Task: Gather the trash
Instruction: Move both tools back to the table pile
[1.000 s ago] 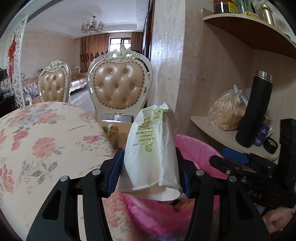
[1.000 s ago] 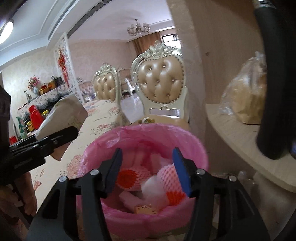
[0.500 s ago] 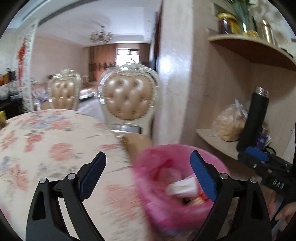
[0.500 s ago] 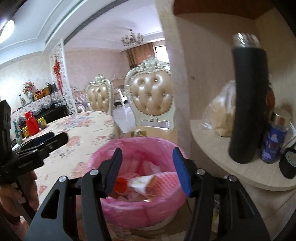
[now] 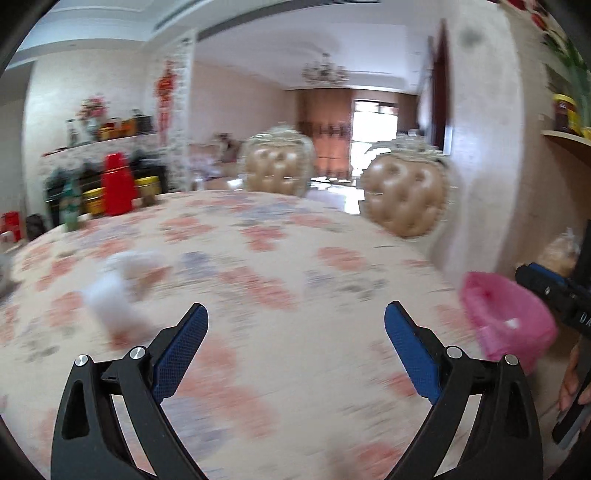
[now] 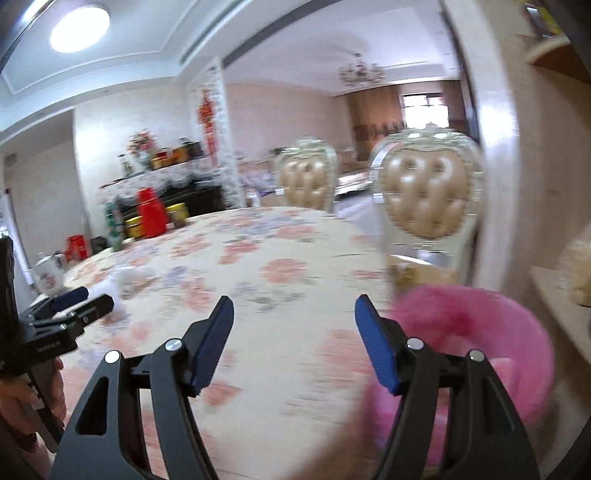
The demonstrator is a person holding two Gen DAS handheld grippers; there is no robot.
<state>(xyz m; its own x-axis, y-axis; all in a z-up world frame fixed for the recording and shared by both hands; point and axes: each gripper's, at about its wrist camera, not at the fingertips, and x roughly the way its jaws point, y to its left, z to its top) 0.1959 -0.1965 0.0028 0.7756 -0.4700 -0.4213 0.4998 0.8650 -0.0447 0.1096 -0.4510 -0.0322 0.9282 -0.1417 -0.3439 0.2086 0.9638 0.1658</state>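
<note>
A round table [image 5: 280,266] under a floral cloth fills the foreground of a pale pink dining room. Two tufted tan chairs [image 5: 404,195] with silvery carved frames stand at its far edge. Beyond them the room opens onto a lounge with brown curtains [image 5: 325,129] and a bright window [image 5: 373,122], a chandelier [image 5: 325,72] hanging from the white moulded ceiling. A round ceiling lamp [image 6: 79,27] glows overhead. A dark sideboard [image 6: 177,199] with a lace runner lines the left wall; a wooden shelf [image 5: 569,142] is at right.
</note>
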